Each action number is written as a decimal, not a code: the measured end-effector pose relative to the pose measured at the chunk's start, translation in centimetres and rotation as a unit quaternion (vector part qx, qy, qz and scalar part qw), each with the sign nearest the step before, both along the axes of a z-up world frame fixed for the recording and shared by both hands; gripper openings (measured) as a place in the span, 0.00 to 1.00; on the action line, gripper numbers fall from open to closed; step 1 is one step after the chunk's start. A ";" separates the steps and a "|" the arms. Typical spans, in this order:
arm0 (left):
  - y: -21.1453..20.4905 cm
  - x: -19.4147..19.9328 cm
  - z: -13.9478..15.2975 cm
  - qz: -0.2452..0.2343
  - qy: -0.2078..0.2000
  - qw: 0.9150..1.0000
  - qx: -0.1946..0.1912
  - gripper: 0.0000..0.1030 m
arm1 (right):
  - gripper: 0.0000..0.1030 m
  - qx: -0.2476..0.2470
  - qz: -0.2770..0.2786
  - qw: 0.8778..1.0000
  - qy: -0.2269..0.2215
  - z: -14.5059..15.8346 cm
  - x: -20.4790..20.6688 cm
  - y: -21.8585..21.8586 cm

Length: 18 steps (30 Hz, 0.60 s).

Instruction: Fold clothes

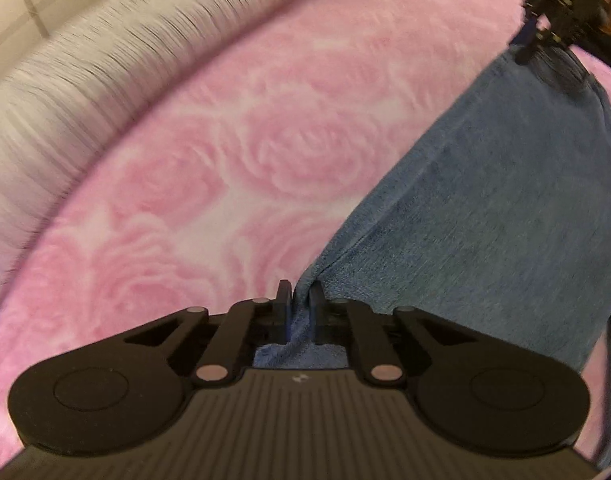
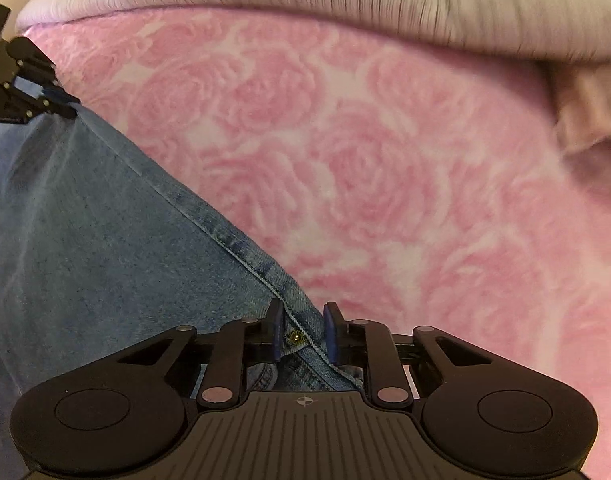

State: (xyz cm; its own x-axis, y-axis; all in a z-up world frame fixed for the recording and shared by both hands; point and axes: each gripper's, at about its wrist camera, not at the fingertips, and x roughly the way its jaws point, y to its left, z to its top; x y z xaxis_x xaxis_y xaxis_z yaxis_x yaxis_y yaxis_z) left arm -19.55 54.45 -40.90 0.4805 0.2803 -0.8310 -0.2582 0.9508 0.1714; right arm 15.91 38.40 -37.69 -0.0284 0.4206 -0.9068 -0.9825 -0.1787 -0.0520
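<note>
Left gripper: the left gripper (image 1: 300, 300) has its jaws drawn almost together, pinching a bunched edge of the jeans (image 1: 485, 208) between the pads.
Right gripper: the right gripper (image 2: 303, 332) is clamped on a thicker part of the jeans (image 2: 105, 220), where a stitched seam and a brass rivet (image 2: 294, 336) sit between its blue pads.
Jeans: blue denim stretched between the two grippers, one at each end, lying over or just above the blanket; whether the cloth rests on it cannot be told.
Surface: a plush pink blanket (image 1: 233, 168) with a rose pattern covers the whole work area and fills most of both views (image 2: 385, 184).
Far edge: a pale, striped grey-white fabric (image 1: 85, 92) runs along the far side of the blanket, blurred in both views (image 2: 345, 4).
Far right: a soft beige-pink bundle (image 2: 589, 120) lies at the blanket's far right, too blurred to identify.
Room: a light tiled surface (image 1: 21, 4) shows past the striped fabric at the far left.
</note>
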 end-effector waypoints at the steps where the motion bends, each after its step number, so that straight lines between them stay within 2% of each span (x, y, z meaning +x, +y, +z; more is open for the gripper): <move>1: -1.1 -0.8 1.1 0.007 -0.010 1.000 0.015 0.07 | 0.18 0.016 -0.001 1.000 -0.018 1.0 -0.8 -0.9; 3: -3.5 -2.6 3.4 0.023 -0.030 0.999 0.034 0.07 | 0.18 0.050 0.003 0.997 -0.060 3.4 -3.0 -3.1; 6: -7.7 -6.2 7.2 0.056 -0.061 0.996 0.030 0.06 | 0.18 0.101 0.011 0.989 -0.112 7.0 -6.7 -7.6; 9: -12.5 -10.4 10.7 0.084 -0.095 0.992 -0.001 0.05 | 0.18 0.133 -0.001 0.981 -0.139 10.1 -10.3 -12.9; 11: -15.6 -13.1 11.9 0.105 -0.106 0.988 -0.046 0.04 | 0.17 0.131 -0.012 0.980 -0.151 11.2 -12.9 -17.1; 13: -18.8 -15.6 12.0 0.121 -0.104 0.983 -0.092 0.04 | 0.16 0.109 -0.021 0.981 -0.159 11.4 -15.3 -20.7; 15: -21.5 -17.5 10.5 0.145 -0.084 0.974 -0.151 0.05 | 0.16 0.059 -0.028 0.984 -0.163 10.5 -17.6 -23.9; 18: -24.3 -20.0 7.0 0.205 -0.043 0.947 -0.244 0.09 | 0.17 -0.051 -0.048 0.984 -0.164 7.3 -20.5 -27.5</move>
